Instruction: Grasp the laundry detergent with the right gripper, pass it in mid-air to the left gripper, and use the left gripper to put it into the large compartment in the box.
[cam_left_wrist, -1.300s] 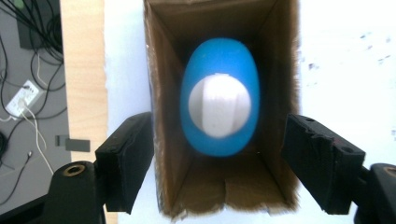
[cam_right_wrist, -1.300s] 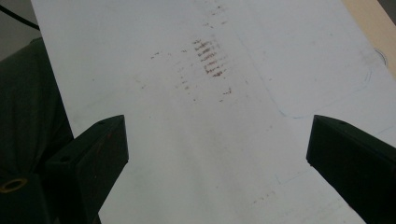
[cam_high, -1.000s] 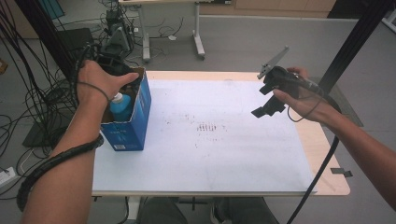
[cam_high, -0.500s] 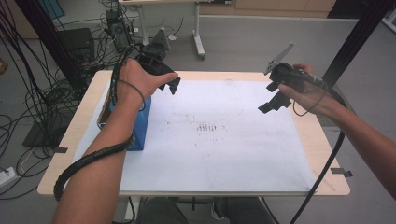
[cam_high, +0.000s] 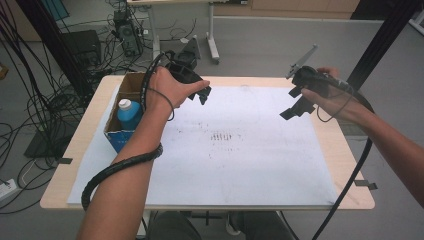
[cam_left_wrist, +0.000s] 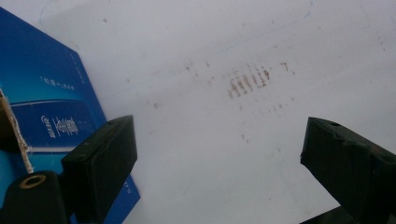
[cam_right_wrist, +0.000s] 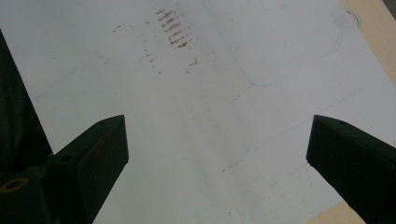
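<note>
Bottle (cam_high: 129, 113) with its blue cap is standing upright inside the open blue box (cam_high: 116, 136) at the nine o'clock edge of the surface (cam_high: 280, 206), on the white sheet (cam_high: 240, 165). I am holding my left hand-held gripper (cam_high: 204, 93) in the air just toward three o'clock of that box; its jaws have just been opening and are standing spread with nothing between them. Over at two o'clock I am holding my right hand-held gripper (cam_high: 295, 106) above the sheet, jaws spread wide and empty. Brown smudges (cam_high: 221, 136) are marking the sheet's middle, between the two.
</note>
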